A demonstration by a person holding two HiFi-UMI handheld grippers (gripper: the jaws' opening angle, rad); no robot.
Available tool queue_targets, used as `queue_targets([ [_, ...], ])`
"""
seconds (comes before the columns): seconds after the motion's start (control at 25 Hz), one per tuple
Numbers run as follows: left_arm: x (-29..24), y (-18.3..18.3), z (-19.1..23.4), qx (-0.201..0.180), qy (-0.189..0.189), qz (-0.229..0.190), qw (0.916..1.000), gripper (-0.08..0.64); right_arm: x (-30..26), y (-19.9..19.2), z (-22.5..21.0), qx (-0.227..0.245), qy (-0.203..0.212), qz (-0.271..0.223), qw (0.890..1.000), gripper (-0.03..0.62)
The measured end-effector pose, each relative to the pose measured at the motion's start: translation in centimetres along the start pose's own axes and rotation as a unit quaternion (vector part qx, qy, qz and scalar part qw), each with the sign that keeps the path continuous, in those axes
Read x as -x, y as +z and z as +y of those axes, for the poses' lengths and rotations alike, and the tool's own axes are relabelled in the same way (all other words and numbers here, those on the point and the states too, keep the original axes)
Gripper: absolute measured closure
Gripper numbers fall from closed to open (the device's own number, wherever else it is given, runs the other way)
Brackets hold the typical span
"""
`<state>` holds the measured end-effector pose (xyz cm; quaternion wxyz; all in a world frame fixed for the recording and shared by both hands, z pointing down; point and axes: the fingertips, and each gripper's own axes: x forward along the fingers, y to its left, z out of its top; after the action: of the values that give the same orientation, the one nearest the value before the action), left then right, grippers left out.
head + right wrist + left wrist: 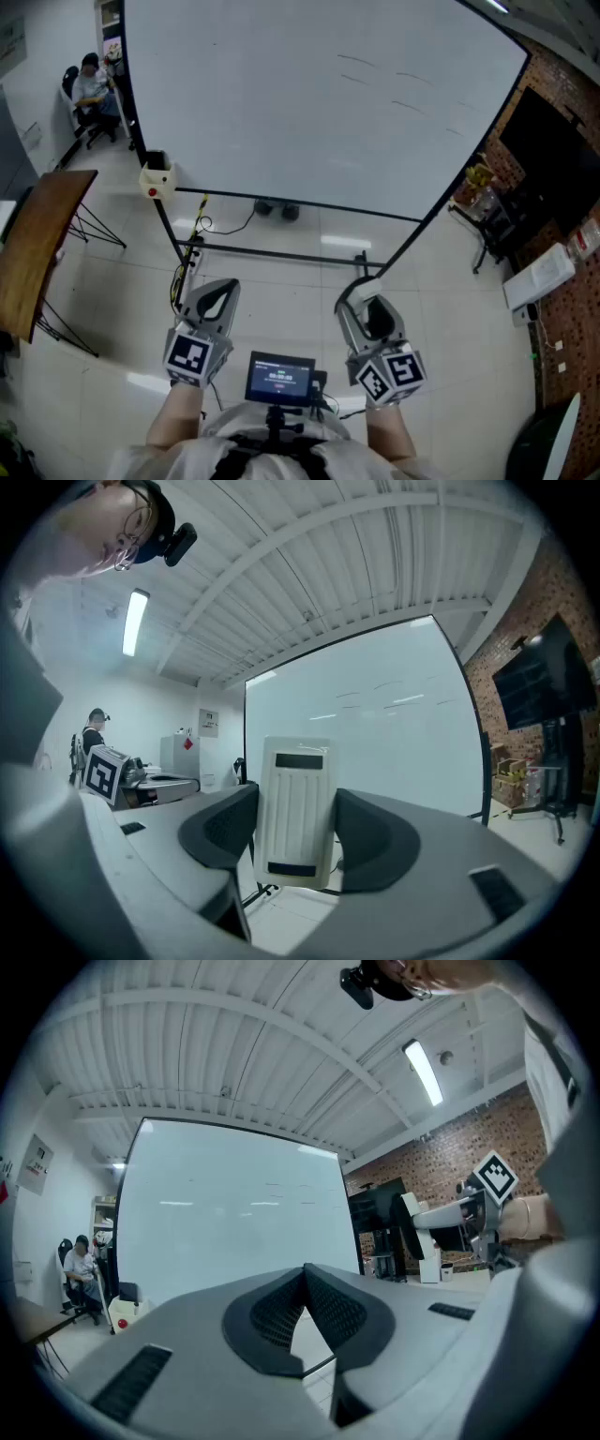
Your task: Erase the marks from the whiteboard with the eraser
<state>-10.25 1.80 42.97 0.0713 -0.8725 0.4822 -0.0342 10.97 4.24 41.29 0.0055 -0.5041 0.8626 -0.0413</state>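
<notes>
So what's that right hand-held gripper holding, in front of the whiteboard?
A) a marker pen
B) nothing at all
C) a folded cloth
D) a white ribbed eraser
D: in the right gripper view, the right hand-held gripper has its jaws closed on the eraser, a white ribbed block standing upright between them.

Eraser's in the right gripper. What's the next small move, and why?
Probably carry the right gripper up and forward to the faint marks at the whiteboard's upper right. The eraser is clamped between its jaws but sits well short of the board, and the strokes are not yet wiped.
</notes>
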Motion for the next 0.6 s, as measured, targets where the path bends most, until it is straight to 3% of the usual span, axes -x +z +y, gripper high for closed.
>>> queue_targets([
  [0.2, -2.2, -0.4, 1.0, 0.001, -0.013, -0.006, 0.9999, 0.554, -2.7, -0.4, -1.0, -0.044, 0.018, -0.003, 0.999, 0.342],
  [0.6, -12.7, -0.2, 6.8, 0.001, 0.014, -0.012, 0.9998, 0.554, -12.9, 1.9, -8.3, -0.017, 0.031, -0.018, 0.999, 0.342],
])
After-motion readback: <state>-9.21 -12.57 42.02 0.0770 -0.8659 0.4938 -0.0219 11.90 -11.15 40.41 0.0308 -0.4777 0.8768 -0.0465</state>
